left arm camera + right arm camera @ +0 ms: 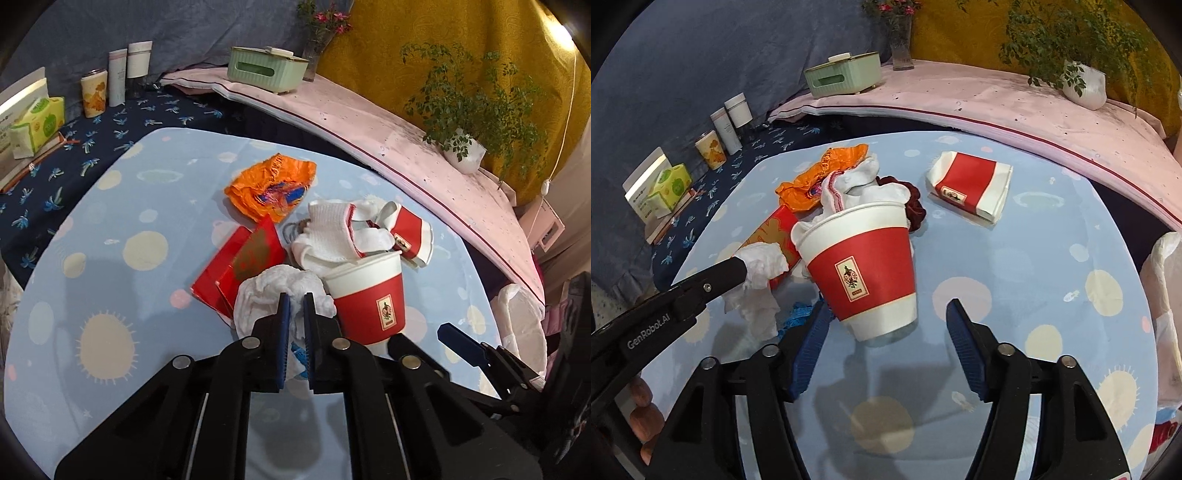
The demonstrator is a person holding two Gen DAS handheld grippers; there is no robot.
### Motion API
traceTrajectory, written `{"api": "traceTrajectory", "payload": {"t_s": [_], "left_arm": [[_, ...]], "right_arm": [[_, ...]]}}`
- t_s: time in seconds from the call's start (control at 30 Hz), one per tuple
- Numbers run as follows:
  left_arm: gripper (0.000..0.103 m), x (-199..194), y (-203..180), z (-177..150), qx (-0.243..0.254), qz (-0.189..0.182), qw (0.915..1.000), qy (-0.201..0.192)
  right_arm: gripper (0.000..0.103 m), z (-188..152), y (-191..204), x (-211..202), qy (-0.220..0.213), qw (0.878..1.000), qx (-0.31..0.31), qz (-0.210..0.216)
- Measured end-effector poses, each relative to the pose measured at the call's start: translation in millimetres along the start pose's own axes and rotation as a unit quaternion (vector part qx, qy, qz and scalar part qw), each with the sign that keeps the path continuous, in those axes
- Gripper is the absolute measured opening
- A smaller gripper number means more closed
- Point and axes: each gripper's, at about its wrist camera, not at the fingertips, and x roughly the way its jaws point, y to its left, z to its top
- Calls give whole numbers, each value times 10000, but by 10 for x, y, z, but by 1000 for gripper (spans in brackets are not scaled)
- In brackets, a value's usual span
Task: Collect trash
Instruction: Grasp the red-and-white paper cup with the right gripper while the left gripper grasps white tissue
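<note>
- Two grippers are working over the blue cloth I am steering above; trash is lying in a heap at its middle.
- My left gripper is clamping a crumpled white tissue, its blue pads nearly together with the paper pinched between them.
- That tissue is sitting at the near edge of the heap, touching the red envelopes on one side and just beside the cup on the other.
- My right gripper is standing open, nothing between its pads; the tilted cup's base is lying between the fingertips without touching either.
- White cloth is spilling out of the cup's mouth.
- An orange wrapper is lying beyond the envelopes, and a flattened cup is lying well apart on the far right of the heap in the right view.
- Open cloth is stretching to the right of the cup and in front of both grippers, giving free room there.
- The left gripper is showing in the right view close beside the cup's left, so that side is feeling tight.
- A pink ledge is bounding the far edge, carrying a green box and a plant.
- A white bag is hanging off the cloth's right edge.
</note>
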Motion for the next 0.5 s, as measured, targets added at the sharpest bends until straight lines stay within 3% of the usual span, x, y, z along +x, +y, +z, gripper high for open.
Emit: {"api": "traceTrajectory", "payload": {"t_s": [0.13,0.33,0.43,0.5], "left_arm": [[7,-23,11,40,10,9,10000,-20],[7,-25,-20,37,79,33,10000,-15],[7,-26,-62,34,115,30,9999,-6],[7,-30,-91,34,136,31,9999,-2]], "right_arm": [[76,55,85,160,41,9999,-135,-20],[76,83,88,352,198,9998,-86,12],[61,83,75,357,222,9997,-80,61],[58,81,54,331,197,9997,-86,90]]}}
